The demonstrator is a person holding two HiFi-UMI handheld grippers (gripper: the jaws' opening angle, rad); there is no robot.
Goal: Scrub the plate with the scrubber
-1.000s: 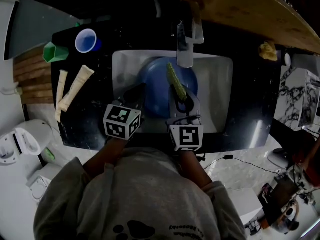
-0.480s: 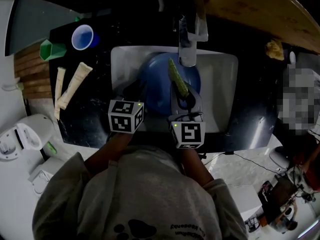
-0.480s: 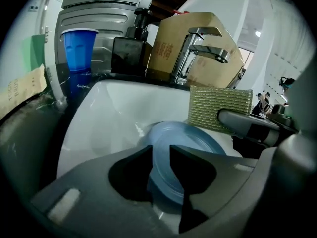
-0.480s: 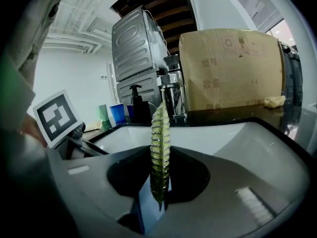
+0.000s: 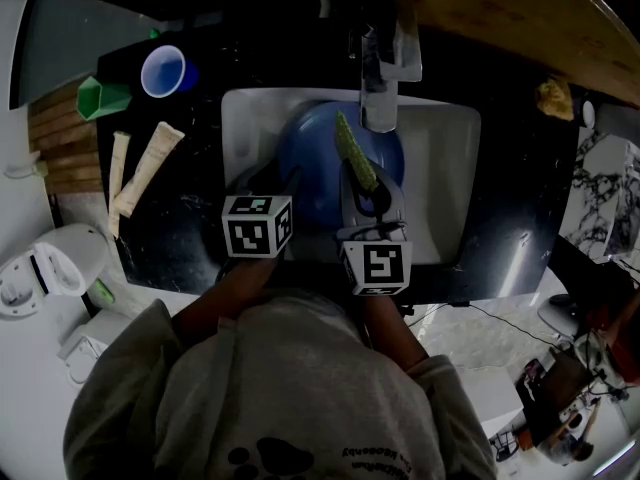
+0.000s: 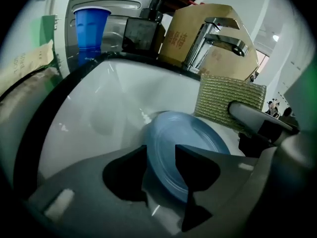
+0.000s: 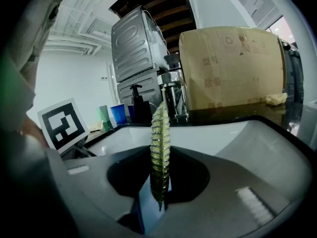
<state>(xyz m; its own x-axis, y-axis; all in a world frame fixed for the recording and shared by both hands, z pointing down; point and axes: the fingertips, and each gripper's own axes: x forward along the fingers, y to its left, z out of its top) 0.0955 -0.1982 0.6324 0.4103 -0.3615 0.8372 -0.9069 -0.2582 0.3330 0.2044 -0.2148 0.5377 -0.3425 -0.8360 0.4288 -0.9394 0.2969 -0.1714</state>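
Observation:
A blue plate (image 5: 310,173) leans in the white sink (image 5: 440,168) under the tap (image 5: 378,78). My left gripper (image 5: 285,183) is at the plate's near left edge. In the left gripper view its jaws have just been opening, and the left gripper (image 6: 161,150) now stands open with the plate (image 6: 190,143) rim in the gap. My right gripper (image 5: 365,196) is shut on a flat green-yellow scrubber (image 5: 355,158), which stands on edge over the plate. The scrubber (image 7: 160,133) rises straight up from the right gripper (image 7: 159,175). From the left it shows as a ribbed pad (image 6: 225,100).
On the dark counter left of the sink stand a blue cup (image 5: 165,71) and a green cup (image 5: 105,100), with two pale packets (image 5: 140,178) lying beside them. A yellow sponge (image 5: 553,96) lies at the far right. A cardboard box (image 6: 198,33) stands behind the tap.
The left gripper's marker cube has shifted a little to the right and rolled. The right gripper and the scrubber have stayed over the plate.

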